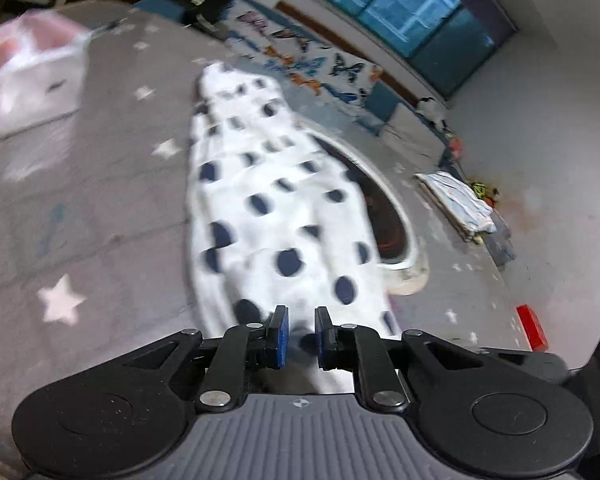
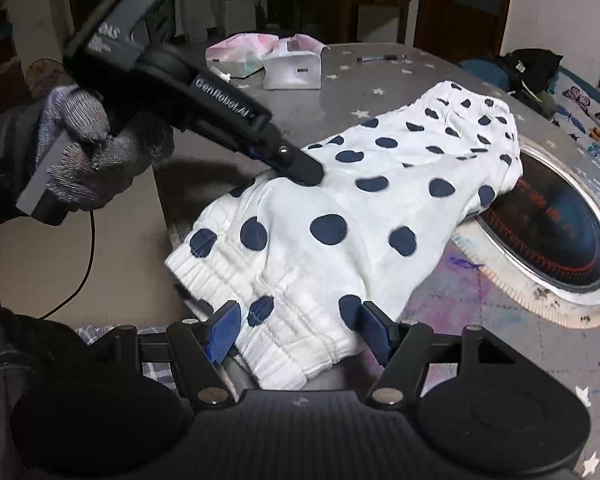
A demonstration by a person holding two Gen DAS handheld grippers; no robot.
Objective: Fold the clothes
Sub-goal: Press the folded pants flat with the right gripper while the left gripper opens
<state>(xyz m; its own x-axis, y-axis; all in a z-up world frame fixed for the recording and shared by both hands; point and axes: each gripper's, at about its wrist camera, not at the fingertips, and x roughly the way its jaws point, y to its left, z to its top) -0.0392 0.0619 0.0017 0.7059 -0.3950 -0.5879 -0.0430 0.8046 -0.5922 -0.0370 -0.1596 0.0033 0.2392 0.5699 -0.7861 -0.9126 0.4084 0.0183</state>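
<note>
Polka-dot garment lay at the worktop's near edge.
Left gripper (image 2: 300, 174) was clamped on the polka-dot garment (image 2: 364, 208); right gripper (image 2: 300, 332) stood apart, straddling its ribbed hem on the worktop (image 2: 380, 68).

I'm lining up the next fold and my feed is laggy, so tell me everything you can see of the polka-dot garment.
The polka-dot garment is white knit fabric with navy dots and ribbed hems. It lies folded into a long strip on the grey star-print table, its far part overlapping a round inset burner. The left gripper pinches a raised fold near one edge; the right gripper has open jaws straddling the near ribbed hem.
</note>
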